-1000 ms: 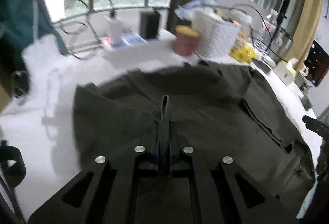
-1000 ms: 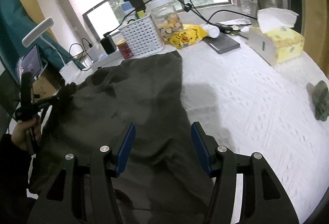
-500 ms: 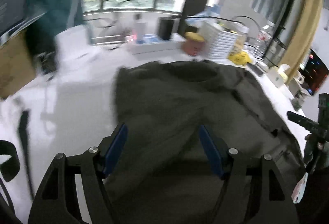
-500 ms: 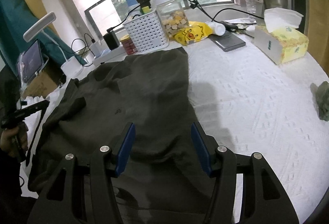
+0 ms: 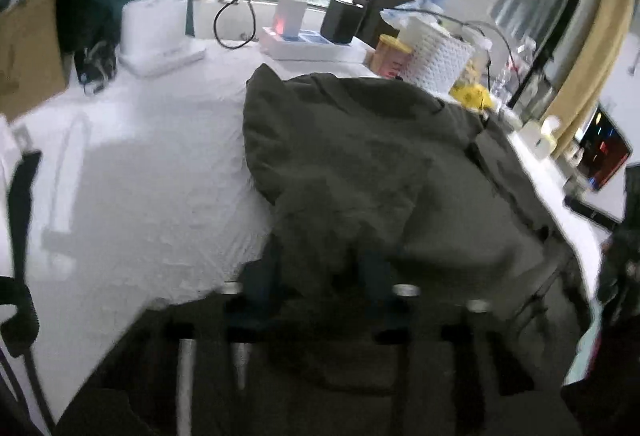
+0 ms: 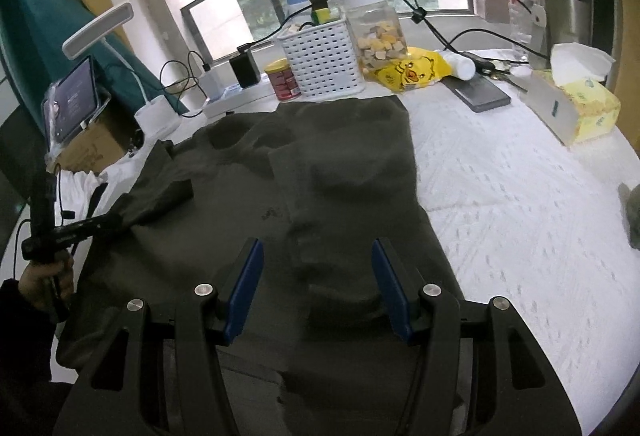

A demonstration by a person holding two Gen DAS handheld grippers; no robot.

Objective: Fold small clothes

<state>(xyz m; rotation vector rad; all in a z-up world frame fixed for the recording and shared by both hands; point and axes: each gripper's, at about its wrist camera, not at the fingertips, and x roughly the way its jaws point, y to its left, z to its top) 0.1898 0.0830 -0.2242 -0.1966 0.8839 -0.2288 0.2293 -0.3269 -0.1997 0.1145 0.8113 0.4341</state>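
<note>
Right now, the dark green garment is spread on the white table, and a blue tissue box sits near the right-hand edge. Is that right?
Nearly. The dark green garment does lie on the white table, but the tissue box near the right-hand edge is yellow and white, not blue. The right wrist view shows it clearly.

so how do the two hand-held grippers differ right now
The left hand-held gripper has its jaws narrow and closing, with a bunch of the dark green garment between them; the right hand-held gripper stands wide with its pads clear of the cloth below. The left view is blurred, the right sharp. Both have blue pads.
</note>
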